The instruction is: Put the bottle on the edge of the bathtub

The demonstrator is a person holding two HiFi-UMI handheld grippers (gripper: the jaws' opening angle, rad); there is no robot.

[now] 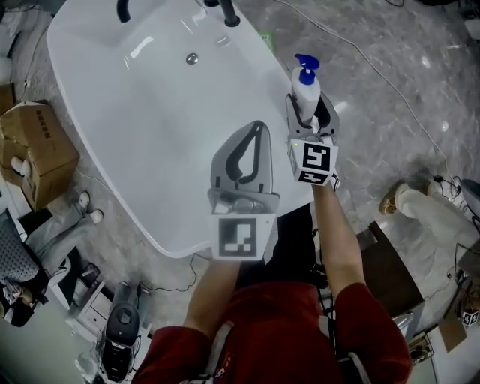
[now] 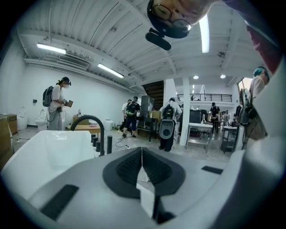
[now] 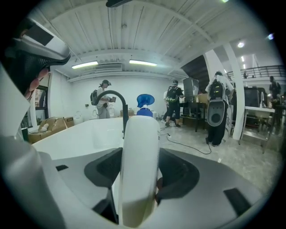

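A white pump bottle [image 1: 305, 90] with a blue pump head is clamped between the jaws of my right gripper [image 1: 310, 114], which is shut on its body. It hangs over the right rim of the white bathtub [image 1: 150, 112]. In the right gripper view the bottle [image 3: 139, 165] fills the gap between the jaws, its blue pump at the top, the bathtub [image 3: 80, 136] beyond it. My left gripper [image 1: 255, 142] hovers over the tub's near end, its jaws shut with nothing between them. In the left gripper view, that left gripper [image 2: 141, 156] shows its pads meeting, with the bathtub [image 2: 49, 150] at the left.
A black faucet [image 1: 229, 13] stands at the tub's far end, with the drain [image 1: 192, 58] in the basin. A cardboard box [image 1: 34, 146] sits left of the tub. A cable [image 1: 375, 67] runs across the marble floor on the right. Several people stand in the room beyond.
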